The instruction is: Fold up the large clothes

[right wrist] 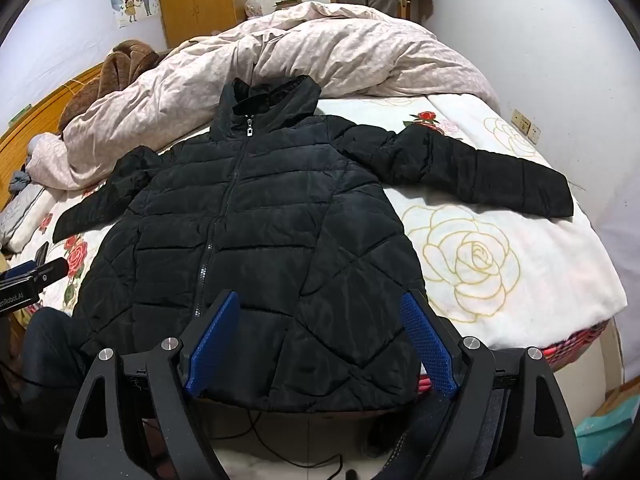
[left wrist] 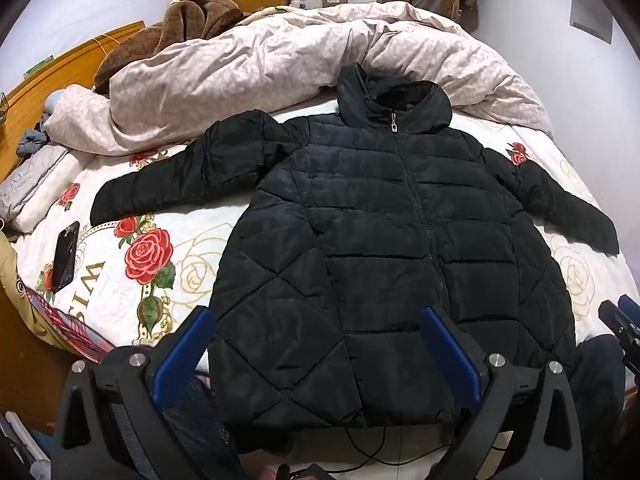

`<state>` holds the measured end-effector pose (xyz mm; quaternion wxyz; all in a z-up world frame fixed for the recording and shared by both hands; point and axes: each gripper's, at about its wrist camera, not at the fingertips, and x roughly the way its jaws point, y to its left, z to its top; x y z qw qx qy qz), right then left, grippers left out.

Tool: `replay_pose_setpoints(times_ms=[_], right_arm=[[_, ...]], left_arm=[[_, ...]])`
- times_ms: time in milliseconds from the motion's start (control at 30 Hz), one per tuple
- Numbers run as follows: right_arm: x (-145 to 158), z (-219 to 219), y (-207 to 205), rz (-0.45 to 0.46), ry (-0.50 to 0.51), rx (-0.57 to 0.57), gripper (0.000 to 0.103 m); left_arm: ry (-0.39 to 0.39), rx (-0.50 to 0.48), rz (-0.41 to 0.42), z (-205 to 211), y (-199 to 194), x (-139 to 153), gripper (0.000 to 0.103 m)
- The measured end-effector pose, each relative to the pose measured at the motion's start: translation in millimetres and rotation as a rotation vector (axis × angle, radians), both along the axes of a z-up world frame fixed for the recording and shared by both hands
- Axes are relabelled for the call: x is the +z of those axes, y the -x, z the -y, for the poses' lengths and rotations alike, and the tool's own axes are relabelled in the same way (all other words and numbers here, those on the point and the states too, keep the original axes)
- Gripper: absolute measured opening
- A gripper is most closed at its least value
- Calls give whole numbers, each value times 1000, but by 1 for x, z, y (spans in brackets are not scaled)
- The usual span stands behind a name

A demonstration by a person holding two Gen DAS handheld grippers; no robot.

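A black quilted hooded jacket (left wrist: 372, 248) (right wrist: 256, 240) lies flat and zipped on the rose-print bed sheet (left wrist: 188, 236) (right wrist: 500, 272), front up, hood toward the far side, both sleeves spread out. In the left wrist view my left gripper (left wrist: 316, 320) hovers open above the jacket's near-left hem, its blue pads (left wrist: 450, 354) wide apart and nothing between them. Seen from the right wrist, the right gripper (right wrist: 320, 308) hangs open over the near-right hem, touching nothing. Each gripper shows at the edge of the other's view: the right gripper (left wrist: 622, 324), the left gripper (right wrist: 28, 280).
A crumpled pink duvet (left wrist: 280, 64) (right wrist: 280, 52) lies bunched behind the hood, a brown blanket (left wrist: 168, 28) beyond it. A black phone (left wrist: 66, 254) rests on the sheet left of the jacket. A wooden headboard (left wrist: 52, 80) runs along the left. A black cable (left wrist: 368, 452) trails below the hem.
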<state>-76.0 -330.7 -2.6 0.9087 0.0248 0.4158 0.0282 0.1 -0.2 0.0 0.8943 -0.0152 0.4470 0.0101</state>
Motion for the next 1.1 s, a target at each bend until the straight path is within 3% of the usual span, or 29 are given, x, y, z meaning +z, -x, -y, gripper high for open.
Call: replay_pose_setpoints(times_ms=[567,1100], right_arm=[[3,-2,0,-5,4,0,83],[-4,0,-3,-13,6,-6,83]], left_arm=[[28,-16,-23,-1,0,-8,103],[1,-34,-28,2,1,-11,103]])
